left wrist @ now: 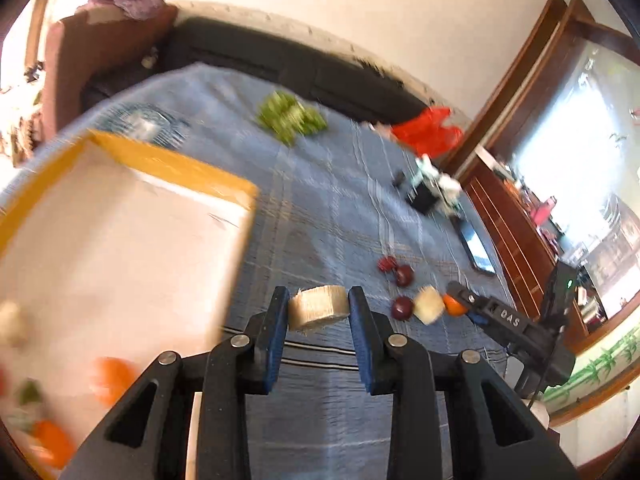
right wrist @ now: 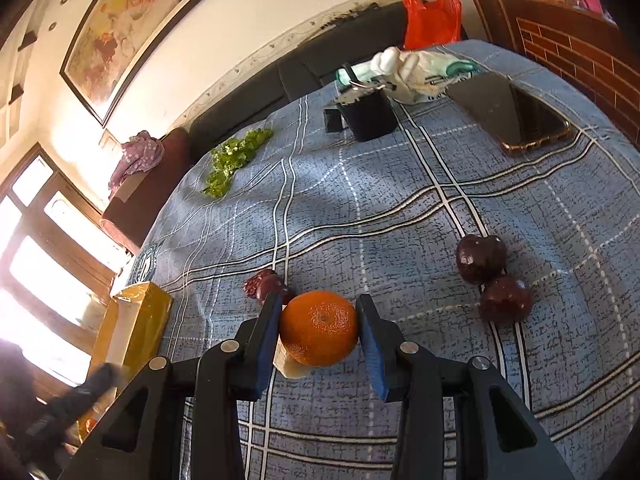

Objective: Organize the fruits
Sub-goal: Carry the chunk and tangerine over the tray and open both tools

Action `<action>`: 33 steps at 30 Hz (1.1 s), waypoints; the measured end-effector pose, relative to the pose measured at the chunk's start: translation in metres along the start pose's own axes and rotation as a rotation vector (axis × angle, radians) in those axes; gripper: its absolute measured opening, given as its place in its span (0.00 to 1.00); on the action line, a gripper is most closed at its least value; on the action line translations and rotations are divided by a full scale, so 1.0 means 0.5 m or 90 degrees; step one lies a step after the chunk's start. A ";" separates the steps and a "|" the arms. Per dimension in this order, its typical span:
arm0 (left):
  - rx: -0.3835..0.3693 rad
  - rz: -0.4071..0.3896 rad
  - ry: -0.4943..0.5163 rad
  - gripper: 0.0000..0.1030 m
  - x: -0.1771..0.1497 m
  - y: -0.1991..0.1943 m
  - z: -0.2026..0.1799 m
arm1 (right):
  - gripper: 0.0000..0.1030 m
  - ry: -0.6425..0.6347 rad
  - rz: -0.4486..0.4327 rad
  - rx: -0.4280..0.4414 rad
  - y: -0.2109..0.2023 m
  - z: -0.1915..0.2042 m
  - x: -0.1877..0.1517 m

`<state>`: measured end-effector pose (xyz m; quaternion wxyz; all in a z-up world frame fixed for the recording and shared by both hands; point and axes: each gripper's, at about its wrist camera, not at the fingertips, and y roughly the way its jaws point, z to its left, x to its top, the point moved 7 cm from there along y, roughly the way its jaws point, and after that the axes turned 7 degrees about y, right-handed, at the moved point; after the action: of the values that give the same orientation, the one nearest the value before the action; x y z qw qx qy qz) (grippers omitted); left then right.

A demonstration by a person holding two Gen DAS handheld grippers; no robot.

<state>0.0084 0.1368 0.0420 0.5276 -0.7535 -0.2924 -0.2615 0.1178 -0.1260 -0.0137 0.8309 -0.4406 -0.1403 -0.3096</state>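
My left gripper (left wrist: 318, 310) is shut on a pale round sugarcane piece (left wrist: 318, 307), held above the blue cloth beside the yellow-rimmed box (left wrist: 172, 164). The box holds oranges (left wrist: 112, 378) and other blurred fruit. My right gripper (right wrist: 318, 326) has its jaws around an orange (right wrist: 319, 328) on the cloth, with a small gap at the right pad. A pale fruit chunk (right wrist: 290, 364) lies under the orange's left side. Dark red fruits (right wrist: 480, 258) (right wrist: 505, 298) lie to the right, another (right wrist: 266, 284) just behind the left finger. The right gripper also shows in the left wrist view (left wrist: 460, 300).
On the blue plaid cloth (right wrist: 400, 208) lie green lettuce (right wrist: 236, 156), a black cup (right wrist: 366, 114), a white plastic bag (right wrist: 416, 70) and a phone (right wrist: 516, 114). A red bag (right wrist: 432, 16) sits on the dark sofa behind. Wooden furniture stands at the right.
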 end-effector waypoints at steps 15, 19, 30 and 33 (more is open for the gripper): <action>0.144 -0.023 -0.081 0.28 0.031 -0.159 0.313 | 0.41 -0.172 0.073 0.123 -0.020 0.375 -0.127; 0.150 0.013 -0.083 0.28 0.022 -0.138 0.355 | 0.41 -0.232 0.131 0.152 0.034 0.475 -0.201; 0.123 0.083 -0.096 0.28 0.029 -0.039 0.402 | 0.42 -0.271 0.244 0.146 0.152 0.549 -0.299; 0.125 0.105 -0.116 0.28 0.020 -0.006 0.420 | 0.42 -0.283 0.261 0.123 0.193 0.548 -0.315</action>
<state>0.0312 0.3384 -0.0136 0.5898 -0.7403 -0.3004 -0.1176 0.0691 0.2007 0.0013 0.8631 -0.4354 -0.2553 -0.0168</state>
